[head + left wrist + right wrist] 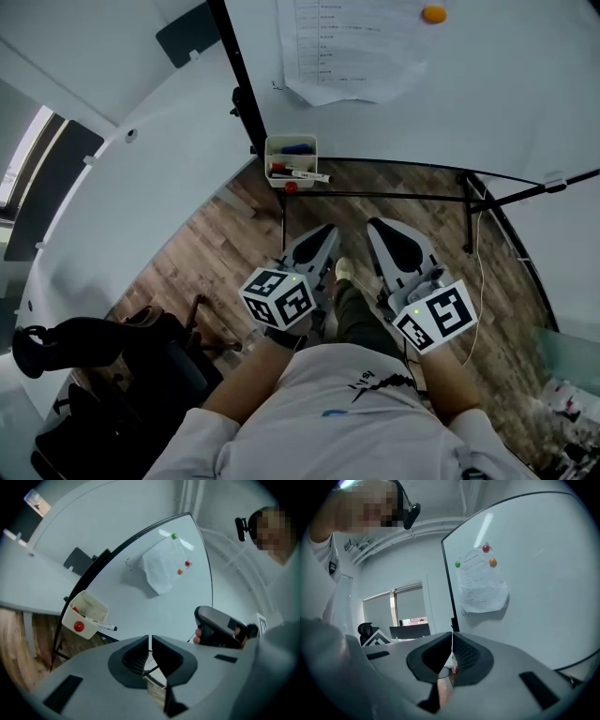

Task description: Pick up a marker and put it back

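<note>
A white marker tray [292, 148] hangs at the lower edge of the whiteboard [487, 84], with a red magnet [291, 187] on its front. It holds markers, and one white marker with a black cap [302, 174] lies across it. The left gripper view shows the same tray [89, 609] and marker [103, 626] at the left. My left gripper [327, 230] and right gripper [374, 226] are side by side below the tray, well short of it, both pointing at the board. Each is shut with nothing between its jaws, as its own view shows: left gripper [150, 639], right gripper [452, 637].
A paper sheet [352, 52] is pinned to the board with magnets, one of them orange [433, 14]. The board's black stand bars [375, 194] cross the wood floor under the tray. A black office chair [94, 347] stands at the lower left, and a thin cable [480, 272] trails at the right.
</note>
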`<state>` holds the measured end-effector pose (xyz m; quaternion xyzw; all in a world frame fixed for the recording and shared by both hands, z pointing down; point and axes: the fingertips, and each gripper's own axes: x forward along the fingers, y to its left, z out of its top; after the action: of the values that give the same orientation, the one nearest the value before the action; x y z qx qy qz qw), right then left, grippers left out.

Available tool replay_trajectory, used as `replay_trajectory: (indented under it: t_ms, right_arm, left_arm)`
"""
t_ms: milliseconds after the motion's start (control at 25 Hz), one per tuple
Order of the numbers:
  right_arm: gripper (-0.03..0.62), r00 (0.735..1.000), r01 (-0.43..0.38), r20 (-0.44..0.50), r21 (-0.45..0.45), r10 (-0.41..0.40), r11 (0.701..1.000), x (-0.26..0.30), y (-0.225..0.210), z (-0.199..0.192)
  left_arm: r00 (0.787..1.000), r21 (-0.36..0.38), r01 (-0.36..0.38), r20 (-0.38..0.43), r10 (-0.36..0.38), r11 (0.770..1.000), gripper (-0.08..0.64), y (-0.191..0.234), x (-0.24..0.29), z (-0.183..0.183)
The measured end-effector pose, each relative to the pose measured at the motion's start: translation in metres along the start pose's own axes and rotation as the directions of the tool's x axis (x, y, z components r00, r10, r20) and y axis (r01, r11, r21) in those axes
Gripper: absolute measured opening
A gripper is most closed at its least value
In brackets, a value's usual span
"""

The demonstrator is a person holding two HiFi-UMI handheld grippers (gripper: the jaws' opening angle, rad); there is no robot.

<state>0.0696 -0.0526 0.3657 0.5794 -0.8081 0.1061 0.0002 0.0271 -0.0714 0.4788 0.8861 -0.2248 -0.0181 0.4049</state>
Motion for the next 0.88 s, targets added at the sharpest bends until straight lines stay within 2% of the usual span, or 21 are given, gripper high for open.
replay_trajectory:
  t_ms: [80, 160, 240, 360, 560, 880]
  right_arm:
    - [0.014, 1.000, -0.025, -0.004, 0.003, 0.025, 1.000, 0.016, -0.010, -0.001]
    - [0.014, 0.998, -0.060, -0.008, 0.004, 0.060, 0.998, 0.032, -0.019, -0.001]
    - [0.015, 0.994, -0.105, -0.014, -0.002, 0.105, 0.994, 0.050, -0.026, 0.002]
    - [0.015, 0.987, -0.161, -0.026, -0.015, 0.161, 0.987, 0.075, -0.040, 0.003]
    - [0.015, 0.968, -0.239, -0.081, 0.008, 0.239, 0.971, 0.108, -0.057, -0.015]
    - [0.015, 0.937, -0.325, -0.131, 0.010, 0.324, 0.946, 0.144, -0.064, -0.028]
  left_arm:
    - [1.000, -0.141, 0.016, 0.023, -0.013, 0.990, 0.014, 0.016, 0.013, 0.000]
    - [0.998, -0.270, 0.028, 0.056, -0.013, 0.963, 0.014, 0.032, 0.025, 0.001]
    - [0.996, -0.385, 0.036, 0.093, 0.000, 0.922, 0.022, 0.047, 0.036, 0.001]
    - [0.989, -0.521, 0.067, 0.148, 0.012, 0.851, 0.086, 0.063, 0.053, 0.001]
    - [0.973, -0.613, 0.083, 0.220, 0.069, 0.786, 0.104, 0.091, 0.073, 0.005]
    - [0.959, -0.715, 0.088, 0.248, 0.135, 0.693, 0.144, 0.130, 0.094, 0.004]
